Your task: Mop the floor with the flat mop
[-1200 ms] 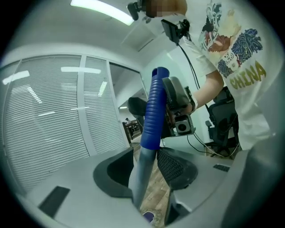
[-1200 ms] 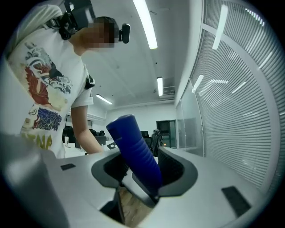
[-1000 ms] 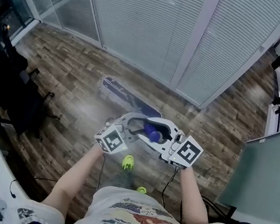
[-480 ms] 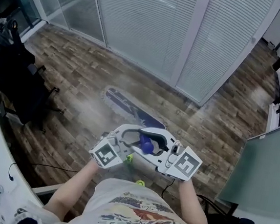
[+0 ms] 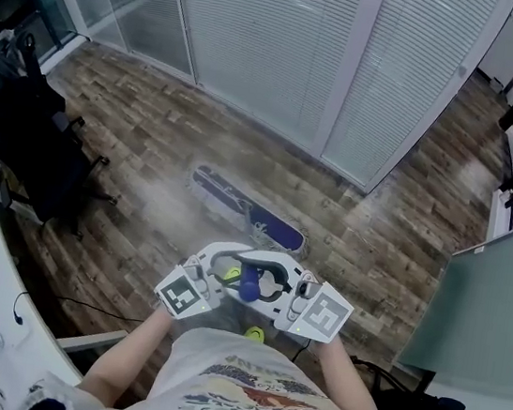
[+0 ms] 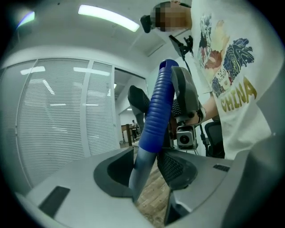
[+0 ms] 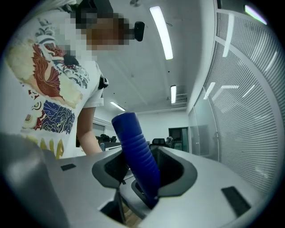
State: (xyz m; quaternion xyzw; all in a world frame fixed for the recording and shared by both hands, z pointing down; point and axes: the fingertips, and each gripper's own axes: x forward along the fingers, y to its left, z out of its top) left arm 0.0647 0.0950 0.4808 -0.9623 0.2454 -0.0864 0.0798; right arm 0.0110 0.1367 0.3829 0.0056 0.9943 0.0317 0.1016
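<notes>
**A:** Where's the mop head (image 5: 248,210)?

**B:** Flat on the wood floor (image 5: 144,127), out in front of the person and near the white blinds (image 5: 261,39). The floor round it looks pale and hazy. The handle (image 5: 250,287) comes up from it toward the person's chest.

**A:** And the claws?

**B:** Both are clamped on the handle. The left claw (image 6: 147,174) has its jaws closed on the grey shaft (image 6: 141,164), just below the blue ribbed grip (image 7: 136,151), and the shaft fills the gap between them. The right claw (image 7: 144,174) holds the grip itself, higher up. The grip's top end sticks out above its jaws.

**A:** How do the two sit against each other?

**B:** In the head view they come in from either side. Their tips are close together round the handle and their marker cubes face outward. They are just in front of the person's printed white shirt (image 5: 239,396).

**A:** Anything else about?

**B:** A black chair (image 5: 32,149) at the left, well apart from the mop head.
</notes>
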